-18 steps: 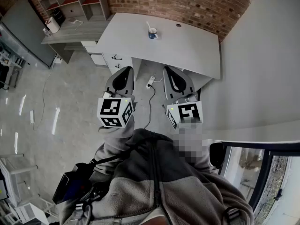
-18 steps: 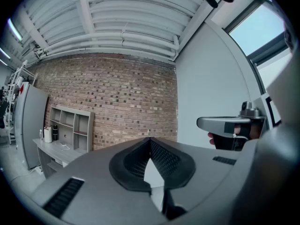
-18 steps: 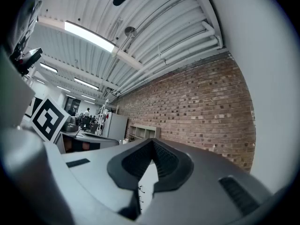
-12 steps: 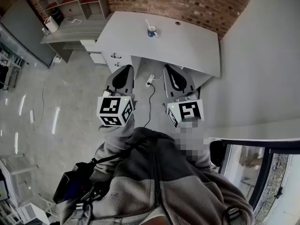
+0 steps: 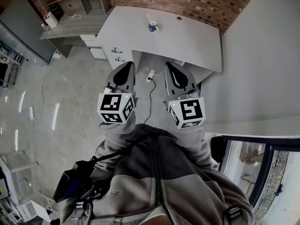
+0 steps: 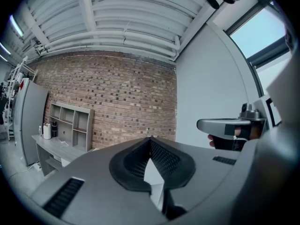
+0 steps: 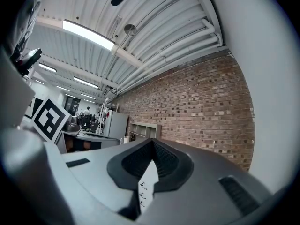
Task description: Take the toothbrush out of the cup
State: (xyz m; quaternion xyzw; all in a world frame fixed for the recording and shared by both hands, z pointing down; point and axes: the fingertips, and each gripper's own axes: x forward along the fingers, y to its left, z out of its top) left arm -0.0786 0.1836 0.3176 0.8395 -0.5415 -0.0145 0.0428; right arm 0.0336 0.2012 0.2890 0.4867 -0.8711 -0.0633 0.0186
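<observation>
A blue and white cup (image 5: 153, 28) stands near the far edge of a white desk (image 5: 187, 43), and a white toothbrush (image 5: 149, 20) leans out of it to the left. Both grippers are held side by side over the floor, well short of the desk. My left gripper (image 5: 128, 65) is shut, with nothing between its jaws (image 6: 150, 139). The right gripper (image 5: 167, 65) is shut and empty too (image 7: 153, 142). Neither gripper view shows the cup; both look up at the brick wall and ceiling.
A grey shelf unit (image 5: 70, 1) with a white jug (image 5: 49, 20) stands at the back left. White drawers (image 5: 115, 55) sit under the desk's left end. A power strip (image 5: 151, 74) and cable lie on the floor. A white wall (image 5: 262, 69) runs along the right.
The desk and cup sit a little higher in the head view than before. Both grippers stay shut, side by side, and look slightly nearer to the desk's front edge.
</observation>
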